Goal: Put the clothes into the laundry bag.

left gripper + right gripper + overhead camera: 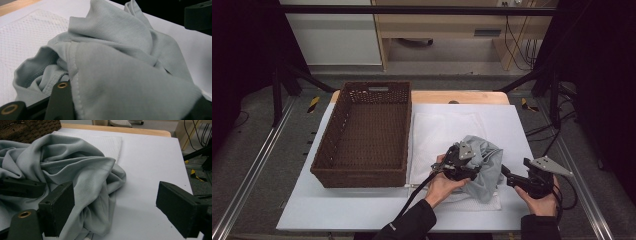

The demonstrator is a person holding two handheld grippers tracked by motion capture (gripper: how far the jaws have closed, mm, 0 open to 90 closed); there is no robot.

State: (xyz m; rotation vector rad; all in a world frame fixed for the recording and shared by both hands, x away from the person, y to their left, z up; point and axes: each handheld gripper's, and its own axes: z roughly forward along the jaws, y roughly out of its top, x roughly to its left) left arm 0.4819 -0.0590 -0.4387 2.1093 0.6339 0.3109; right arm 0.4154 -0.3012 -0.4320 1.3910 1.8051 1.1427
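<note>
Covering most of the high view is the white bench [362, 210], with a big brown wicker basket [362, 175] sitting left of centre. Just right of the basket lies a white mesh cloth [437, 130], and a crumpled grey garment [487, 165] is heaped at the lower right of it. Left gripper [462, 167] has its jaws clamped on a fold of that garment. Right gripper [512, 179], far lower right, has jaws wide apart, holding nothing, one jaw beside the fabric.
</note>
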